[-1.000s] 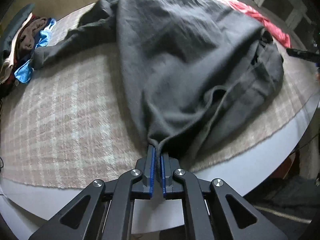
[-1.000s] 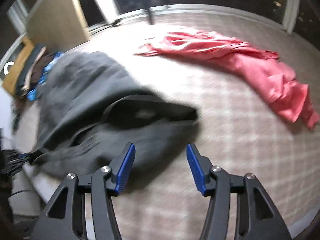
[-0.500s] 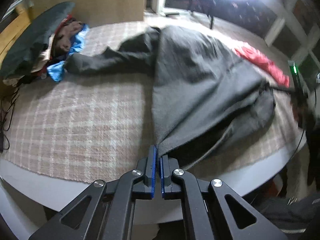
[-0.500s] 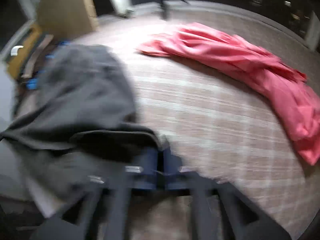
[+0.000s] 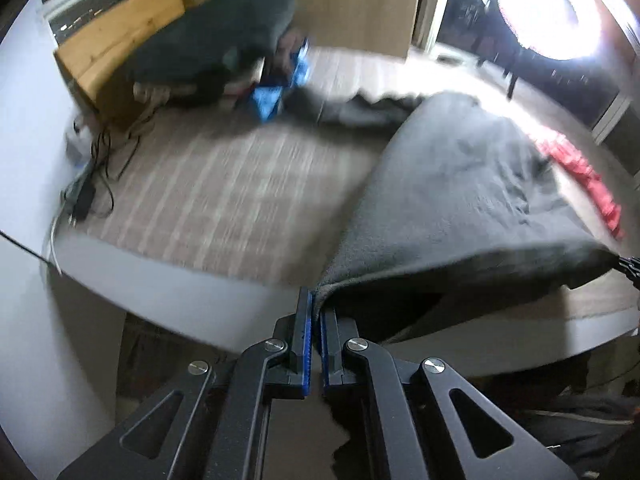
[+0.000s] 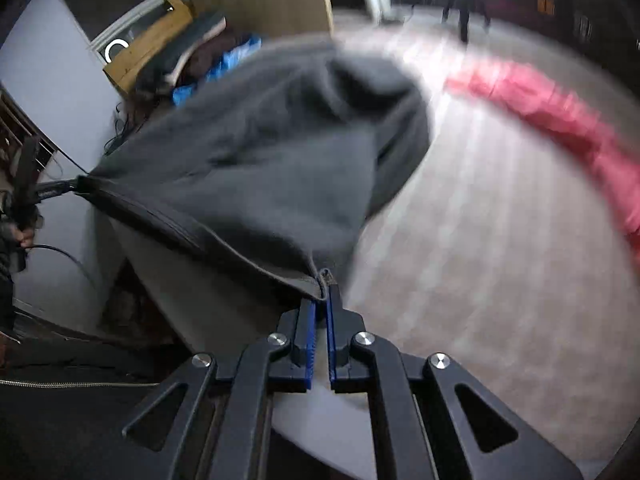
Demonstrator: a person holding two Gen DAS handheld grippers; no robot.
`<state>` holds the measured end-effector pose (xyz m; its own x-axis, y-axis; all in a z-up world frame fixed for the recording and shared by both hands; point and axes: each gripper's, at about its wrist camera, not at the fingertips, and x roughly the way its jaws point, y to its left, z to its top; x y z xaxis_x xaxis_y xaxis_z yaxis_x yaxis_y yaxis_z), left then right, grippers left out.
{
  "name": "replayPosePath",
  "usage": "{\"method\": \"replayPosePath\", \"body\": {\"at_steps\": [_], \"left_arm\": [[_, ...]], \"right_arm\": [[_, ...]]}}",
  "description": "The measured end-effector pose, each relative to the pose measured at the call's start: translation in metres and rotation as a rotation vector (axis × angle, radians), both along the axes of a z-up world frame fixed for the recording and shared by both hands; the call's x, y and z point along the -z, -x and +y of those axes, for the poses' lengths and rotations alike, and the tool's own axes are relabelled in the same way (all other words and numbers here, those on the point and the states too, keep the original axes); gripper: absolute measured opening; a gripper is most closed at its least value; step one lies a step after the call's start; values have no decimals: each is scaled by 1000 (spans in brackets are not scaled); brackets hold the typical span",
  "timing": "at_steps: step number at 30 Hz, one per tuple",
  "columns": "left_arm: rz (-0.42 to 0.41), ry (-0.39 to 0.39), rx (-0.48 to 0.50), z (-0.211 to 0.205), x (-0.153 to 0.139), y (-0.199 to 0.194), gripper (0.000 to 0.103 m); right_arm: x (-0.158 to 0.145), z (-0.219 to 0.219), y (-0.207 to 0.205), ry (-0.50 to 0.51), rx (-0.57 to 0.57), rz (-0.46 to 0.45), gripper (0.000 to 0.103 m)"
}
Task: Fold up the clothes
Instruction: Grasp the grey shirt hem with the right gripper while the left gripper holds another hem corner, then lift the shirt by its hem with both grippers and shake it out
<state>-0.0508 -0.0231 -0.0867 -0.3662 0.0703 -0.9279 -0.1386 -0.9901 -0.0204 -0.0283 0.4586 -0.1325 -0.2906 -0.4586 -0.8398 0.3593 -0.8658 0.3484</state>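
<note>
Here each claw, left (image 5: 315,304) and right (image 6: 323,285), pinches one corner of the grey garment (image 5: 460,200), its hem stretched between them.

Left wrist: looking forward along its fingers, close above table edge.
Right wrist: facing likewise, close.
Shared: grey garment (image 5: 460,208), red garment (image 6: 560,120).

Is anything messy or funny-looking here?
Yes. A crumpled red garment lies unfolded on the checked blanket, and a jumbled clothes pile sits beside the wooden box. The dark grey sweatshirt hangs stretched between both grippers, which is normal for folding.
</note>
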Motion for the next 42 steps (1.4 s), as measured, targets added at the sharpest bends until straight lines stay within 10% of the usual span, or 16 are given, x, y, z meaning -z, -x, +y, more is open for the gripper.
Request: {"method": "replayPosePath", "body": {"at_steps": [3,6,19,22,26,30,42], "left_arm": [[-38,-14,-13,-9,19,0,3],[-60,-8,-8,-14,25,5,3],[-53,-5,157,-20,16,72,3],[-35,-24,189,-26,6,85,3],[-17,-46,219,-36,-1,101,3],[-43,-35,224,-49,13,112,3],[-115,-2,288,-58,43,126,3]], "right_arm": [[26,-13,-12,11,-6,-61,12],[33,-11,-26,-58,39,-43,48],[49,-6,-42,-77,288,48,46],[44,-1,-42,25,363,30,2],[21,-10,-51,14,388,60,2],[8,-24,-67,-85,413,64,42],[30,-73,-73,-174,341,40,42]]}}
